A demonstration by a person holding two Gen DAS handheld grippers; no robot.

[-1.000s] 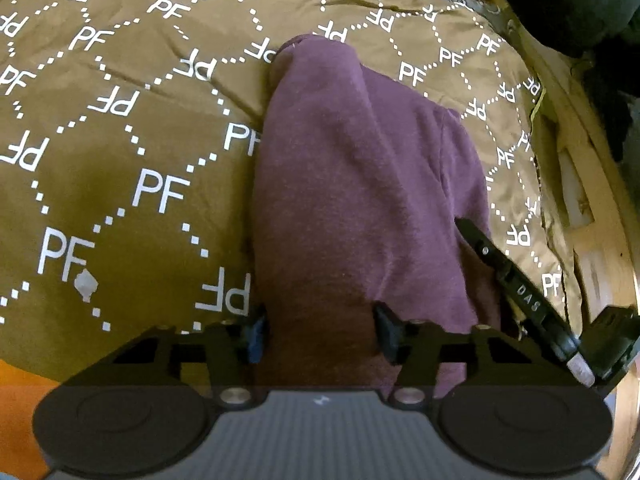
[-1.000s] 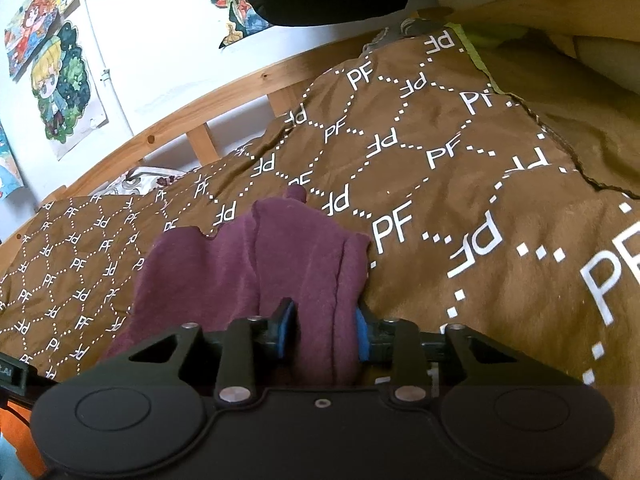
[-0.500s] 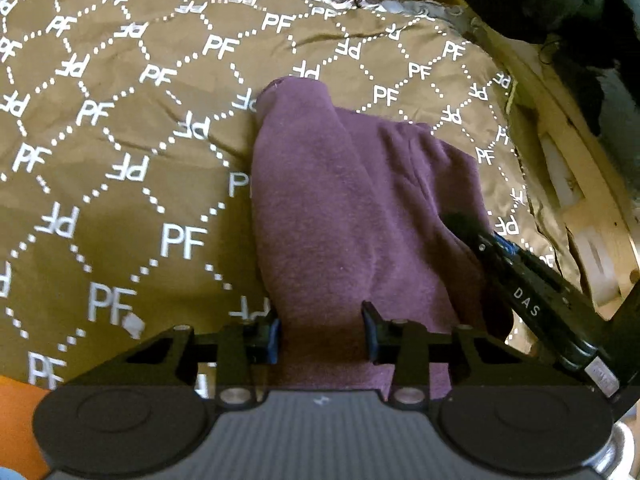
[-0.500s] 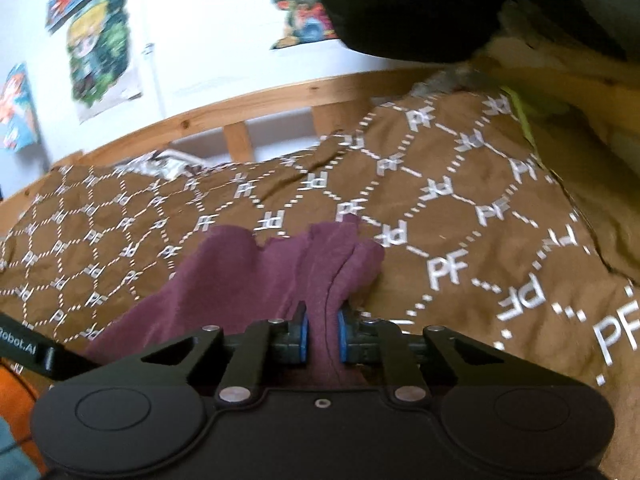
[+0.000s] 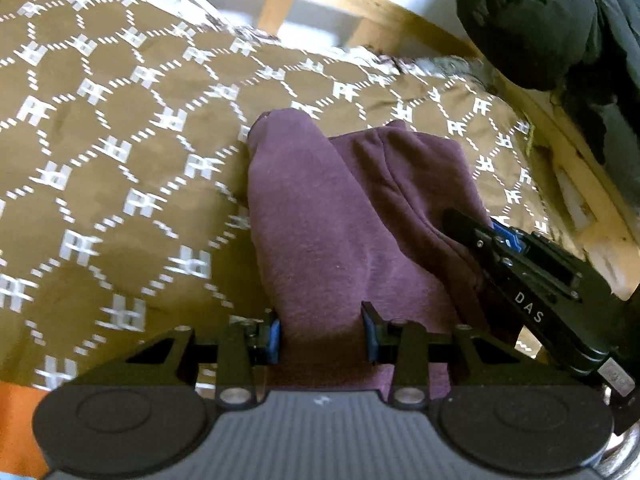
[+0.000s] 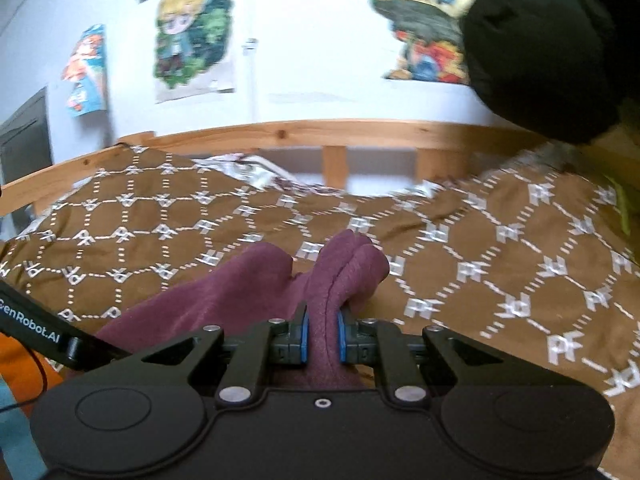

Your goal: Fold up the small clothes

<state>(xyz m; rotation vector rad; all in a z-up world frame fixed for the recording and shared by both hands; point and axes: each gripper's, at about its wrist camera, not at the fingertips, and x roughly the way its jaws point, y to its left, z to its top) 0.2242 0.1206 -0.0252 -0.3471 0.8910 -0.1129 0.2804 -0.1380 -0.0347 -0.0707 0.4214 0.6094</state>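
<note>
Fabric of a maroon garment (image 5: 320, 216) is clamped in both grippers above a brown patterned bedspread (image 5: 120, 160). A thick fold of it is gripped between the jaws of the left gripper (image 5: 320, 334). A thin bunched fold is pinched by the nearly closed jaws of the right gripper (image 6: 321, 338). Beyond the garment, a wooden bed rail (image 6: 360, 132) is seen, with posters (image 6: 192, 32) on the wall behind it.

Bedspread (image 6: 500, 280) lay open left and right of garment (image 5: 332, 220); wooden rail (image 6: 340, 132) and dark bundle (image 6: 540, 52) blocked beyond.
</note>
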